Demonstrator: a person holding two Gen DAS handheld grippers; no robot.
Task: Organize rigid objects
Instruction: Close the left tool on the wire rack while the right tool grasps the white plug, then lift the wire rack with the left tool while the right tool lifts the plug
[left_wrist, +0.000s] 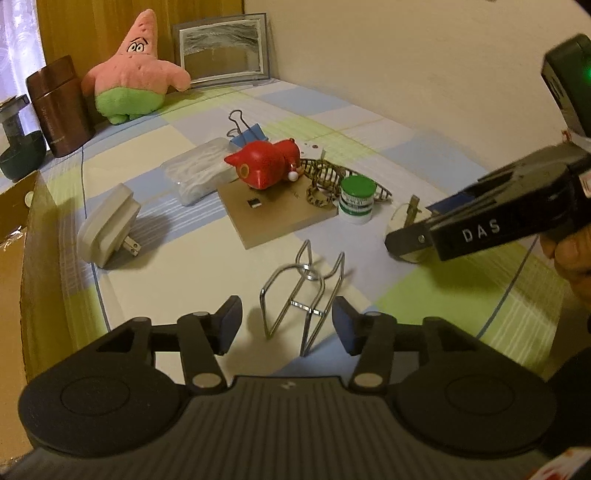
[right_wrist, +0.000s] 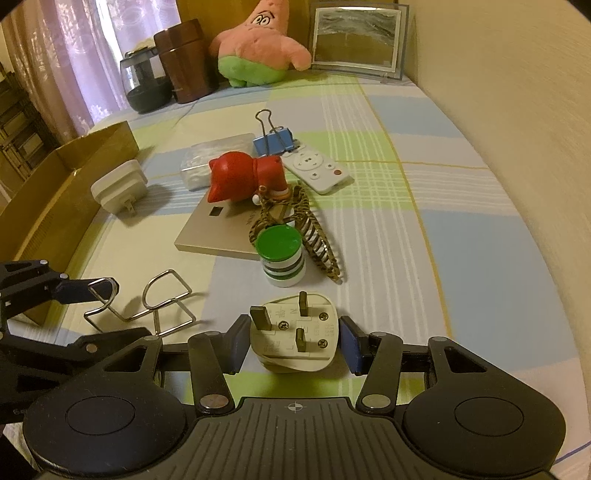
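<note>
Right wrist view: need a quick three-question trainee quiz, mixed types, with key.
1. True or false: the right gripper is shut on the white three-pin plug.
2. Which lies on the tan board? A) red cat figurine B) blue binder clip C) white remote
3. What colour is the lid of the small white bottle?
Key: 1 true; 2 A; 3 green.

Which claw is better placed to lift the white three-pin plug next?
Right. The right claw has its pads against both sides of the white plug. The left claw stands open around the wire holder, away from the plug.
</note>
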